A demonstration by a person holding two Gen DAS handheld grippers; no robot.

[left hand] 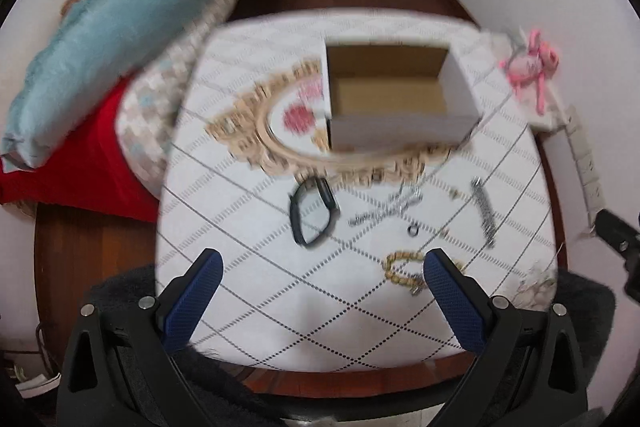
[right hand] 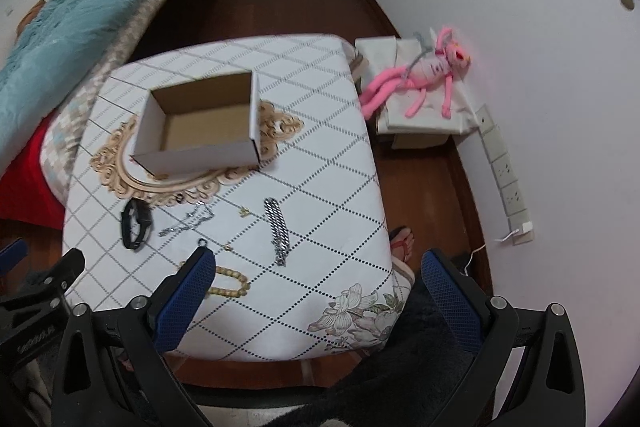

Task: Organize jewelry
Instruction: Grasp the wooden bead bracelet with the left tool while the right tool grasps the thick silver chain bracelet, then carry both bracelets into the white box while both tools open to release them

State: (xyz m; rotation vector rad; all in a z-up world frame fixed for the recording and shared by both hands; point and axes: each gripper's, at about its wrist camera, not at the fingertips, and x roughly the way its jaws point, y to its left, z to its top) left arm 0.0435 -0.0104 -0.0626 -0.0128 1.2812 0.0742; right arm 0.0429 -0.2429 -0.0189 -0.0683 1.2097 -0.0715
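A: Where is the jewelry?

B: It lies on the surface (right hand: 340,155), on a white cloth with a diamond pattern. There is a bead bracelet (right hand: 230,283), a silver chain (right hand: 277,230), a thin necklace (right hand: 188,221), a small ring (right hand: 202,242) and a black band (right hand: 136,225).

A: And the box?

B: The box (right hand: 200,125) is open on top and has nothing in it. It sits on a mirror (right hand: 132,183) with a curly gold frame, at the far side, well apart from both grippers.

A: What is the left gripper (left hand: 322,303) doing?

B: Its blue fingers (left hand: 452,303) are spread wide and hold nothing. The bead bracelet (left hand: 404,269) lies just beside the right-hand finger, partly behind it. I cannot tell if they touch. The black band (left hand: 314,213) is past the fingers, near the middle. That picture is blurry.

A: And the right gripper (right hand: 320,303)?

B: Its fingers (right hand: 186,301) are wide apart too, with nothing between them. The finger on the left covers part of the bead bracelet. The silver chain is just past the gap. The finger on the right hangs off the edge, over the floor.

A: Anything else?

B: A pink toy (right hand: 420,79) lies on a low white box by the wall. A foot in a sandal (right hand: 402,243) shows near the surface.
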